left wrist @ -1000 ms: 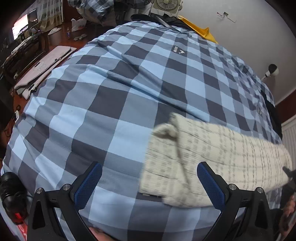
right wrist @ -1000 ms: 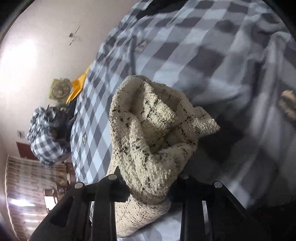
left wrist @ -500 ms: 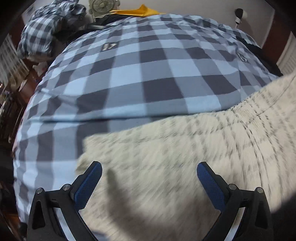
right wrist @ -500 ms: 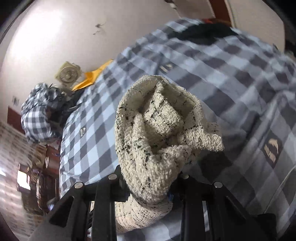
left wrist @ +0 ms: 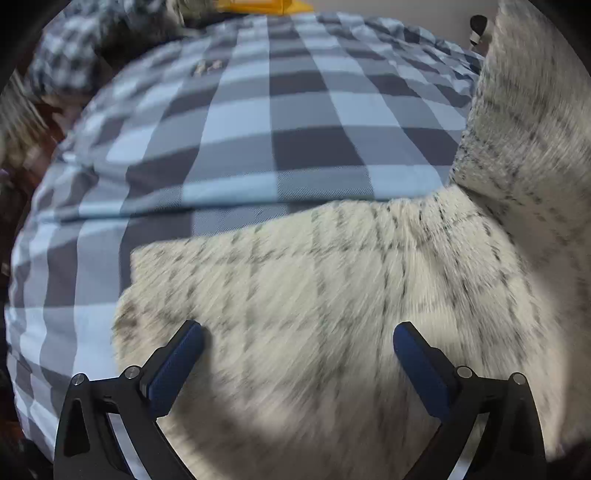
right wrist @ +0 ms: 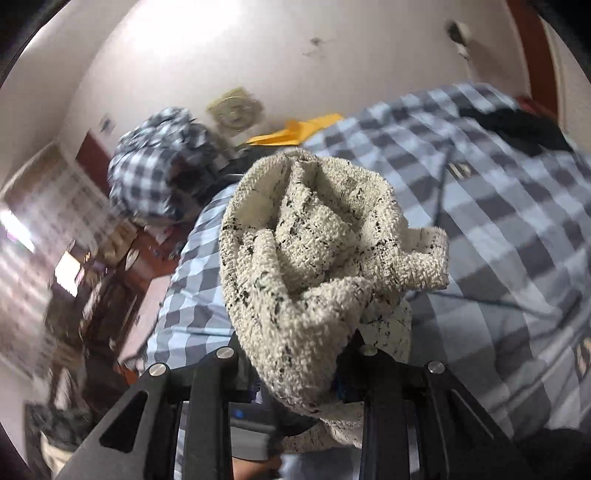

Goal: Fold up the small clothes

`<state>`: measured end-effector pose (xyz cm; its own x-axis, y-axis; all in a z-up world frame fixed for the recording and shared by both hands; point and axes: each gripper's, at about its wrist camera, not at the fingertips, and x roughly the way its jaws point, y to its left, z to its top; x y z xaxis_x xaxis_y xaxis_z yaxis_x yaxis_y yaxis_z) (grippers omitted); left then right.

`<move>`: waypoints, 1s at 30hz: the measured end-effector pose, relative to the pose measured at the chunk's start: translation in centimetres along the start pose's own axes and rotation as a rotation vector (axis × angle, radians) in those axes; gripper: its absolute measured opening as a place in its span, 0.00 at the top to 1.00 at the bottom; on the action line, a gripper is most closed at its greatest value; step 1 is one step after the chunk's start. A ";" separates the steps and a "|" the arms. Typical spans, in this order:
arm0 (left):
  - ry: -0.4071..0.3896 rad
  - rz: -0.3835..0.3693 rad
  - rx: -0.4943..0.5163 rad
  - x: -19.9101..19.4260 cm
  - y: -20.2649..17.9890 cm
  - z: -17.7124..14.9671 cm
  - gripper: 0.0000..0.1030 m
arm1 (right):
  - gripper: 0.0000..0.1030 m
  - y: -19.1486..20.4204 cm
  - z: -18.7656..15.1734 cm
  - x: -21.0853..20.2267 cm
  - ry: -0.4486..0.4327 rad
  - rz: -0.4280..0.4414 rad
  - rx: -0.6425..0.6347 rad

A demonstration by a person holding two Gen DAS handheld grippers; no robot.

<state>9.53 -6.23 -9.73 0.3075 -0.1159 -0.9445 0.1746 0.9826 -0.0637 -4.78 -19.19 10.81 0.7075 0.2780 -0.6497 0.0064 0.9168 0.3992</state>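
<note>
From the left wrist camera, the left gripper [left wrist: 297, 349] has its two blue fingers [left wrist: 177, 363] spread wide apart, and nothing is between them. The cream garment [left wrist: 325, 295] lies flat on the bed right under and in front of those fingers. It fills the low and right part of the picture. On the right side, part of it rises up steeply toward the top edge. Behind it is the blue checked blanket [left wrist: 280, 122], which covers the bed. A yellow thing [left wrist: 258, 5] sits at the far end of the bed, and a bundle of checked cloth [left wrist: 74, 55] lies at the far left. The garment looks fuzzy and blurred here, cream with thin dark lines crossing it.

From the right wrist camera, the right gripper [right wrist: 295, 354] is squeezed tight on a bunch of the cream garment [right wrist: 314, 251]. The bunch puffs out in front of the black fingers and hides their tips. The garment is lifted off the blanket [right wrist: 498, 240], which lies below and to the right. A black cloth [right wrist: 517, 125] lies on the far side of the bed. The checked bundle [right wrist: 159, 166] is at the left, near the wall [right wrist: 221, 55], and the yellow thing [right wrist: 295, 133] is beside it. A round pale fan-like thing [right wrist: 234, 110] leans by the wall. Here the garment looks thick and bumpy, cream with little black flecks, all folded and wrinkled on itself.
</note>
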 end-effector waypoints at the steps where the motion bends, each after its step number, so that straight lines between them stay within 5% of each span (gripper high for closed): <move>1: 0.010 -0.008 -0.018 -1.1 1.4 0.0 0.00 | 0.76 0.7 -0.2 0.0 -0.006 -0.002 -0.036; 7: -0.116 0.077 -0.173 -8.7 12.5 -1.8 0.00 | 0.75 7.4 -3.9 2.8 0.026 0.000 -0.316; 13: -0.219 0.118 -0.506 -12.2 22.9 -4.7 0.00 | 0.74 10.5 -11.1 11.2 0.197 0.044 -0.395; 17: -0.269 0.064 -0.539 -12.7 23.3 -4.4 0.00 | 0.72 9.3 -14.7 17.1 0.301 0.059 -0.433; 20: -0.322 -0.059 -0.477 -13.1 21.2 -3.4 0.00 | 0.63 9.5 -15.0 16.5 0.249 0.090 -0.552; 22: -0.371 -0.177 -0.453 -14.0 19.9 -3.0 0.00 | 0.35 10.0 -14.5 15.4 0.299 0.146 -0.605; 24: -0.433 -0.328 -0.447 -15.1 18.8 -2.7 0.00 | 0.25 8.9 -12.4 13.8 0.405 0.332 -0.475; 26: -0.470 -0.406 -0.445 -16.0 18.1 -2.7 0.00 | 0.19 5.8 -9.5 12.2 0.523 0.534 -0.176; 28: -0.497 -0.428 -0.429 -16.7 17.3 -2.8 0.00 | 0.18 2.8 -7.8 10.4 0.600 0.639 0.027; 30: -0.483 -0.422 -0.390 -16.6 16.2 -3.0 0.00 | 0.17 -0.8 -5.8 6.6 0.554 0.697 0.083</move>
<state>4.49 12.07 3.95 0.6799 -0.4566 -0.5738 0.0519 0.8105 -0.5835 -4.16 -16.41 2.46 0.1270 0.8824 -0.4530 -0.2310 0.4705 0.8516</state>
